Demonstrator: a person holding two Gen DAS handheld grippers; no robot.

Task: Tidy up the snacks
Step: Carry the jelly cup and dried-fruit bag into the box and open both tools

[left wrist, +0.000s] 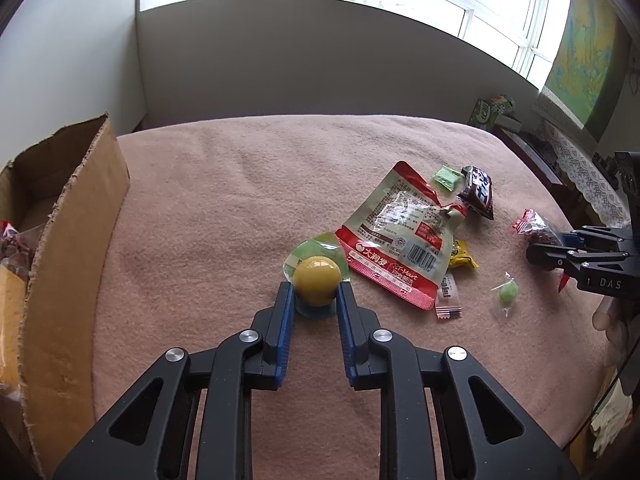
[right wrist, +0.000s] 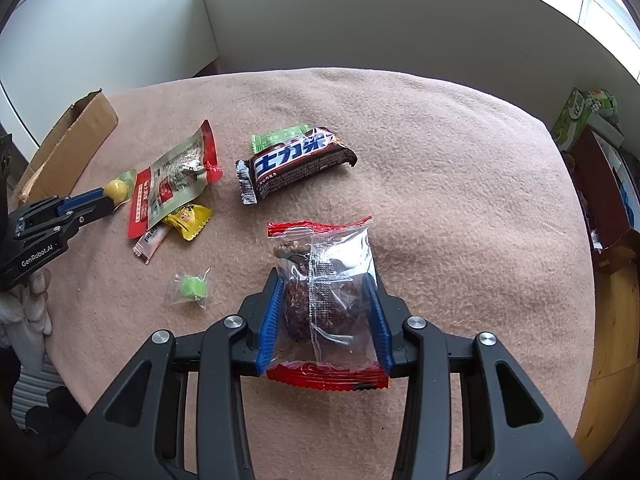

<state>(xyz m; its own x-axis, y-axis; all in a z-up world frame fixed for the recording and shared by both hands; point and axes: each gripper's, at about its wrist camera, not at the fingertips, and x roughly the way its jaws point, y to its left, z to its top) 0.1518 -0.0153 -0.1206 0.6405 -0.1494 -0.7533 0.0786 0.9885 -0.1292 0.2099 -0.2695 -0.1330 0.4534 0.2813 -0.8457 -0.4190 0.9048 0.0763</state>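
Observation:
My left gripper (left wrist: 314,288) is shut on a yellow round snack in clear wrap (left wrist: 317,285), on the pink blanket (left wrist: 240,200); it also shows in the right wrist view (right wrist: 116,191). My right gripper (right wrist: 326,282) is shut on a clear, red-edged packet of dark nut cake (right wrist: 324,300), which also shows in the left wrist view (left wrist: 538,230). Loose snacks lie between them: a red and silver pouch (left wrist: 400,240), a dark chocolate bar (right wrist: 296,164), a green packet (right wrist: 280,138), a yellow candy (right wrist: 186,220), a striped stick (right wrist: 150,244) and a small green candy (right wrist: 192,286).
An open cardboard box (left wrist: 60,240) with snacks inside stands at the blanket's left edge. A white partition wall rises behind the blanket. A green carton (right wrist: 580,116) and shelves stand off the right side.

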